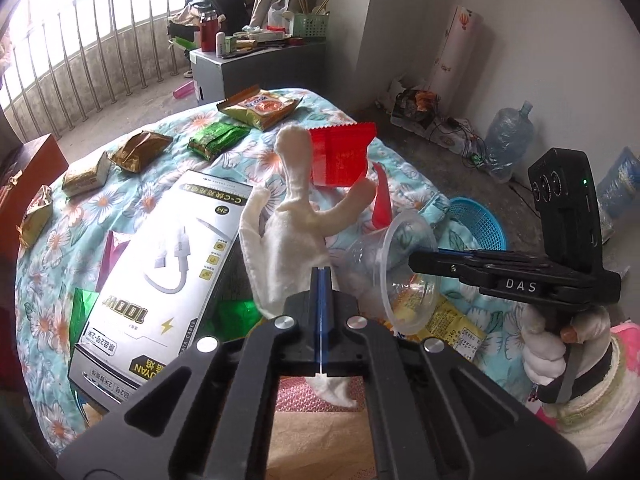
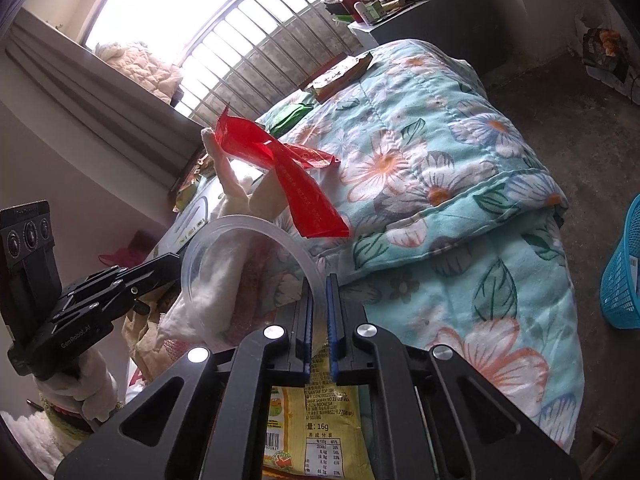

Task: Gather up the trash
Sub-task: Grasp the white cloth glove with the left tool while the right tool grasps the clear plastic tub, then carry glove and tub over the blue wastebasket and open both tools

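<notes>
Left hand-held gripper [image 1: 321,276] clamps a white cloth glove [image 1: 288,232]; right hand-held gripper [image 2: 319,284] pinches a clear plastic cup's [image 2: 240,264] rim, both above the floral quilt [image 2: 460,168].

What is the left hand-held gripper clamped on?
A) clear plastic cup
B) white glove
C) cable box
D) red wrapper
B: the left hand-held gripper has its jaws shut on the white glove, whose fingers stick up past the tips; the clear plastic cup is pinched at its rim by the right hand-held gripper instead.
</notes>
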`<state>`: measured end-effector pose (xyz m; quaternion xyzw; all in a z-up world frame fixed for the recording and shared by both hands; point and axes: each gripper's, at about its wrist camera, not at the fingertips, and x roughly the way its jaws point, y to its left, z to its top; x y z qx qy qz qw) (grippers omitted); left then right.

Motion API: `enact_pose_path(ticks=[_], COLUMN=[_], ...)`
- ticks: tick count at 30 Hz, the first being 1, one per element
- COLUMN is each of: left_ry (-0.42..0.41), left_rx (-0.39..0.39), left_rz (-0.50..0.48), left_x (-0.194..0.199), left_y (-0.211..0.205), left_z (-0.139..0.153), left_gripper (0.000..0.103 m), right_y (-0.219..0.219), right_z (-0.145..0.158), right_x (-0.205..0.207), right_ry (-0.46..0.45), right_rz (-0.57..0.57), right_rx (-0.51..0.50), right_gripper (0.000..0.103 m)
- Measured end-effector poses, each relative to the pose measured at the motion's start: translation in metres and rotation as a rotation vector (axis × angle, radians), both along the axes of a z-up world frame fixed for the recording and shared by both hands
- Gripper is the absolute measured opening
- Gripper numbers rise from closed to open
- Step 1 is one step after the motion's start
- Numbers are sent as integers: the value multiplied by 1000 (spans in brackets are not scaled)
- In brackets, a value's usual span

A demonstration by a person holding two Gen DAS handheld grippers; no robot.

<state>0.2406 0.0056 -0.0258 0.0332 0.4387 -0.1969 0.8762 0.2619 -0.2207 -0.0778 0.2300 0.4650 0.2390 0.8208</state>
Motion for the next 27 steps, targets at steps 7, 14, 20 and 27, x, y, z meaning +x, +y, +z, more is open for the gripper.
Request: enact_pose_path(ticks=[7,14,20,27], left_ry=[11,118,150,126], left_rx=[-12,54,166,230], left_rz=[15,41,21,-6], left_x=[-4,11,24,29], left_y=[7,5,-11,-22], left_z=[9,-15,-34,-38], left_gripper=[0,48,53,23], right_y=[-14,-40,-50,-47], right_z=[18,19,11,2], right_x=[-13,-26,-29,-30], right_ry=[-36,-40,-27,-11], right_rz=[-46,-118,-139,-134], right_rx=[-2,2,26,44], right_gripper=[6,6,6,6])
